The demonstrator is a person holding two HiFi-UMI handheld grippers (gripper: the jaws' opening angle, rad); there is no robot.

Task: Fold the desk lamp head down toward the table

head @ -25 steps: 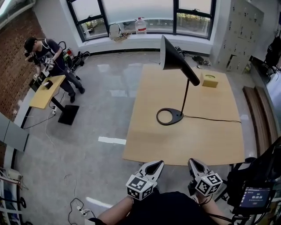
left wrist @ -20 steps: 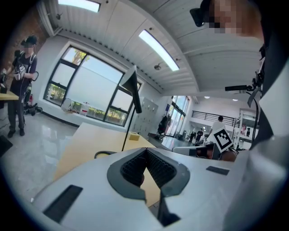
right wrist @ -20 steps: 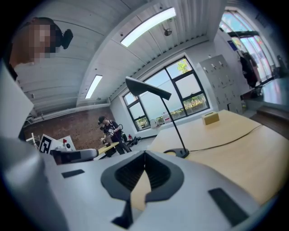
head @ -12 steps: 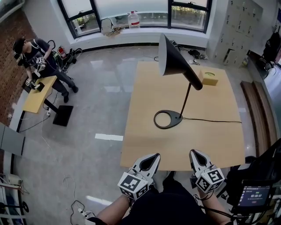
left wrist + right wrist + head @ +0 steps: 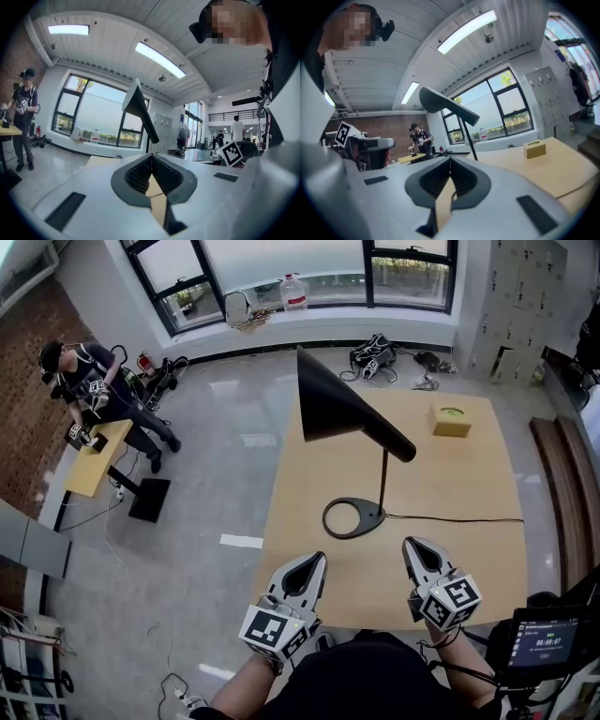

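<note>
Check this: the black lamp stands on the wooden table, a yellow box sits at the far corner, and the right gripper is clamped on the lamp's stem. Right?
No. The right gripper is shut on nothing, short of the lamp's stem, at the front edge of the table; the right gripper view shows it. The black lamp and yellow box are as you said.

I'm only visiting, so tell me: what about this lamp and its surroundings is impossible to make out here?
- Lamp base: in the left gripper view it is hidden behind the left tool's own body.
- Cord: in the head view it is lost past the table's right edge, and no plug shows.
- Inside of the lamp shade: too dark in every view to show a bulb.
- Small screen: in the head view the print is too small to read.
</note>
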